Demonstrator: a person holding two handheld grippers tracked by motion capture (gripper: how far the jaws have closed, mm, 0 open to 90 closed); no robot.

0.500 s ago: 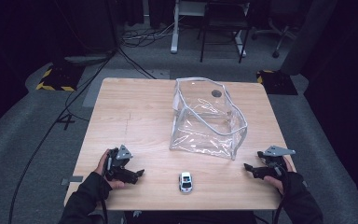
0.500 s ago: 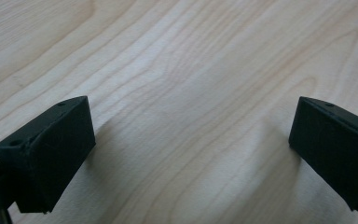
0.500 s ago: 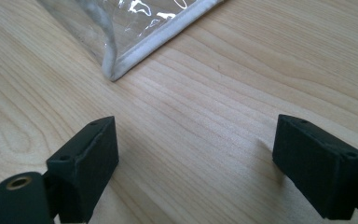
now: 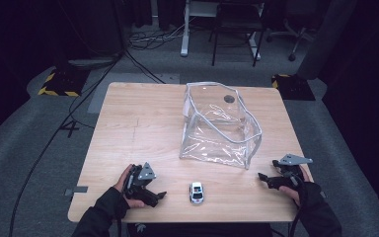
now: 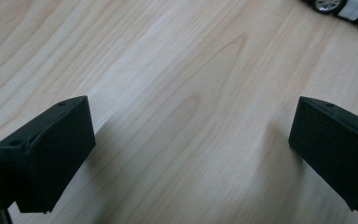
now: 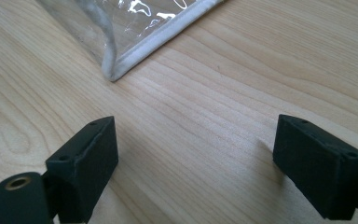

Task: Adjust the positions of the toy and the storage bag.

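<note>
A small white toy car sits near the table's front edge, between the two hands; its wheels show at the top right of the left gripper view. A clear plastic pouch with white piping stands open in the middle of the table, and its lower corner lies ahead of the right jaws. My left gripper rests on the wood left of the car, jaws wide apart with bare wood between them. At the right edge my right gripper is open too, nothing between its jaws.
The light wooden table stands on grey carpet. Behind it are a desk frame and a chair. Cables run over the floor at the left, and yellow-black striped pads lie at the far corners.
</note>
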